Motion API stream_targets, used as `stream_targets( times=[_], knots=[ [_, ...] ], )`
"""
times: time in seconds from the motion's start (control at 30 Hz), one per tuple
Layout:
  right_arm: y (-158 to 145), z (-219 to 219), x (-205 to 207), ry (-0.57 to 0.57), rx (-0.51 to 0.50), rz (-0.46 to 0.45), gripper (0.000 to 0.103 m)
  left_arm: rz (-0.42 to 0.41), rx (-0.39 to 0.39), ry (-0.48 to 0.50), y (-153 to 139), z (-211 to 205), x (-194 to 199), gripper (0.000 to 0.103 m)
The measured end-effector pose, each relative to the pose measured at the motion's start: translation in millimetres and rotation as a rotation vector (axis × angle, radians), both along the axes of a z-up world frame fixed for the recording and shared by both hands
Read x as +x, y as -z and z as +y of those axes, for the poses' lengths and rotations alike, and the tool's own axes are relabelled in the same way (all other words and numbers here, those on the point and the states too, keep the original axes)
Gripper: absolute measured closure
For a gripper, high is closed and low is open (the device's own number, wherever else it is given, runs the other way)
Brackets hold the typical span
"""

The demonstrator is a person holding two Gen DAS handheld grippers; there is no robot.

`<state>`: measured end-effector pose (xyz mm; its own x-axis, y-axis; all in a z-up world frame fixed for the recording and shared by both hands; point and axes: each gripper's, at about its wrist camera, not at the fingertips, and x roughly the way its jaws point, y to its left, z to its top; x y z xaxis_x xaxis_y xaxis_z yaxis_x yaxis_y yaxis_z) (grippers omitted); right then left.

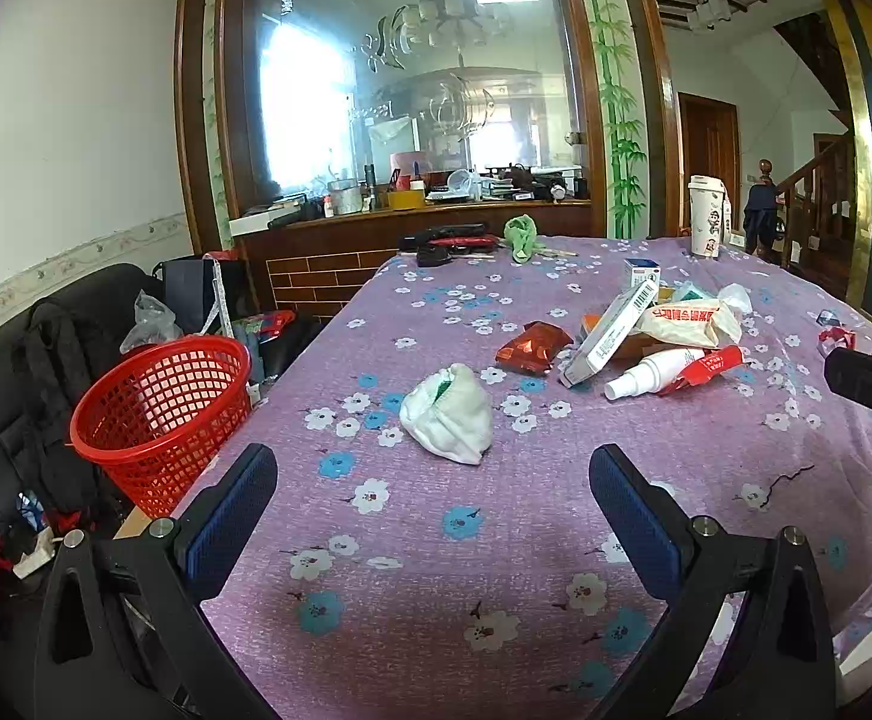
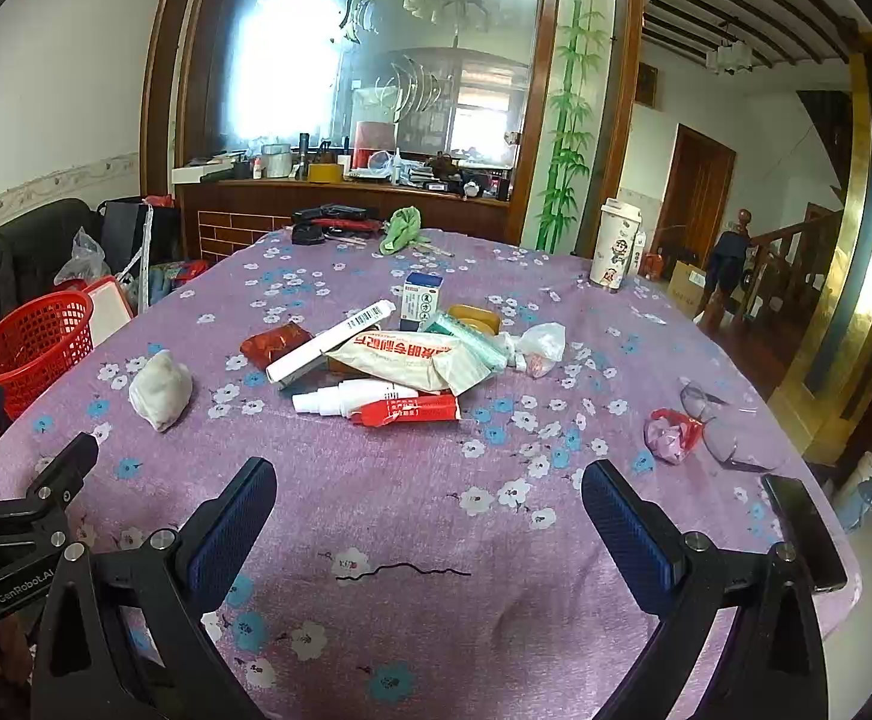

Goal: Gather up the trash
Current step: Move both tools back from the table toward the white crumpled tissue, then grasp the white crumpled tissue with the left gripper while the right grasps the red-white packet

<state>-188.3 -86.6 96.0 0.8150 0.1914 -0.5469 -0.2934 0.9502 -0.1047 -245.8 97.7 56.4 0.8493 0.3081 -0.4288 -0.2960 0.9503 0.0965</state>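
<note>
Left wrist view: our left gripper (image 1: 433, 510) hangs over the purple floral tablecloth (image 1: 436, 570), fingers spread wide w/ nothing between them. The crumpled white wad (image 1: 448, 413) sits at 12 o'clock just past the fingertips, apart from them. The main trash pile is at approx 1 o'clock: red foil wrapper (image 1: 532, 347), long white box (image 1: 607, 333), white spray bottle (image 1: 652, 372), red-and-white tube (image 1: 709, 365), cream printed bag (image 1: 691, 321). The red mesh basket (image 1: 163, 414) stands off the table edge at 10 o'clock; as far as we can see thru the mesh there's no trash in it, tho its bottom is hidden.

Right wrist view: our right gripper (image 2: 430, 510) is also spread wide, holding nothing. The same pile lies at 12 o'clock, well apart from the fingertips. A pink crumpled wrapper (image 2: 670, 435) and clear plastic bits (image 2: 730, 447) sit at 2 o'clock; the white wad is at 10 o'clock, the basket farther at 9–10 o'clock.

Our read: the task looks barely begun. Nothing is gripped, all visible trash is on the table, so basically everything's left. The wad seems the likeliest first pick for the left side.
</note>
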Motion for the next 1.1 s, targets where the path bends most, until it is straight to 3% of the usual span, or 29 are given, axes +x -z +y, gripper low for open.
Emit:
stream_targets(
  times=[0.87, 1.1],
  knots=[
    [11, 2, 5, -0.001, -0.012, 0.025, 0.000, 0.028, -0.007, 0.017, 5, -1, 6, 0.000],
    [17, -6, 16, -0.014, 0.032, 0.088, 0.000, 0.129, -0.129, 0.061, 10, 21, 24, 0.000]
  ],
)
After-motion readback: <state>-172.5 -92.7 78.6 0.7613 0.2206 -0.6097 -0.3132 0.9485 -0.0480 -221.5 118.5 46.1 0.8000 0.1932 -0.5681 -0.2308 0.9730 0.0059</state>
